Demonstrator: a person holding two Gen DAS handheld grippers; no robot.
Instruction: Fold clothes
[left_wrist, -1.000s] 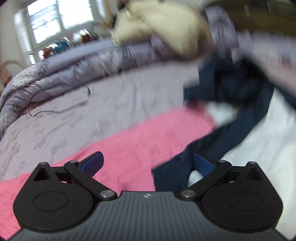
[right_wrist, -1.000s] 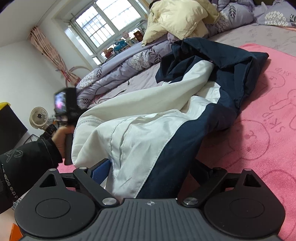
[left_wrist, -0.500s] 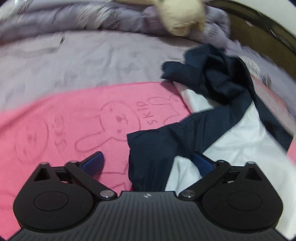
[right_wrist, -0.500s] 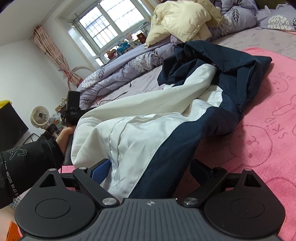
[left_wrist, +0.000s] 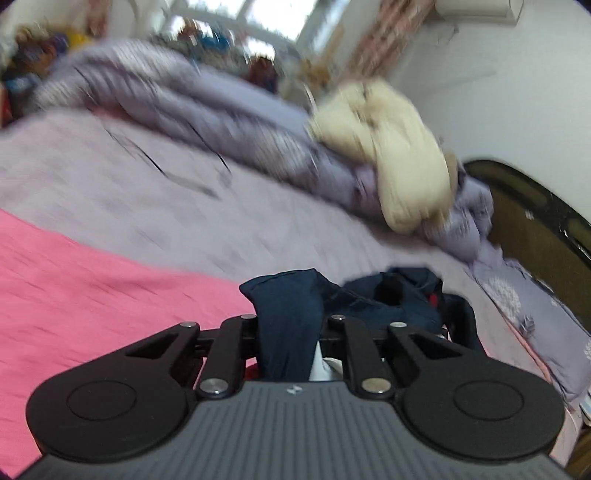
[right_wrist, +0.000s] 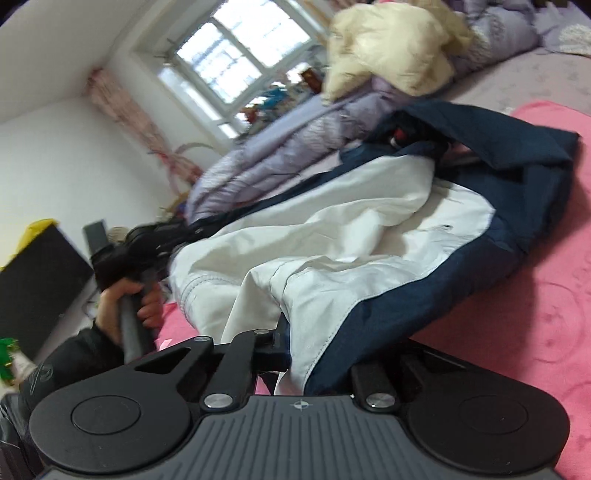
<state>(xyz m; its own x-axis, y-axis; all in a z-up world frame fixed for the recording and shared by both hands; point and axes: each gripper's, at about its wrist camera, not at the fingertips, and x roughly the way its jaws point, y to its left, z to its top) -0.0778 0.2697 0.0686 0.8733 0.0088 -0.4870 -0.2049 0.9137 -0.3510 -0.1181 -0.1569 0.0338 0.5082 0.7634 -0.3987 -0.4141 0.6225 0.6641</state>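
Note:
A navy and white jacket (right_wrist: 369, 243) lies crumpled on a pink towel (right_wrist: 535, 314) on the bed. My left gripper (left_wrist: 290, 332) is shut on a navy fold of the jacket (left_wrist: 288, 317), which bunches up in front of it. My right gripper (right_wrist: 317, 354) is shut on the jacket's white and navy edge. The left gripper (right_wrist: 147, 243) also shows in the right wrist view, held in a hand at the jacket's far left end. The fingertips of both grippers are hidden by cloth.
The pink towel (left_wrist: 92, 295) covers a lilac bedsheet (left_wrist: 184, 206). A rolled lilac duvet (left_wrist: 221, 122) and a cream jacket (left_wrist: 402, 166) lie along the far side. A dark headboard (left_wrist: 535, 221) is at the right. A window (right_wrist: 240, 62) is behind.
Both grippers have shut on the jacket; they were open before. The left gripper has swung and tilted up with the navy fold. The right view has tilted.

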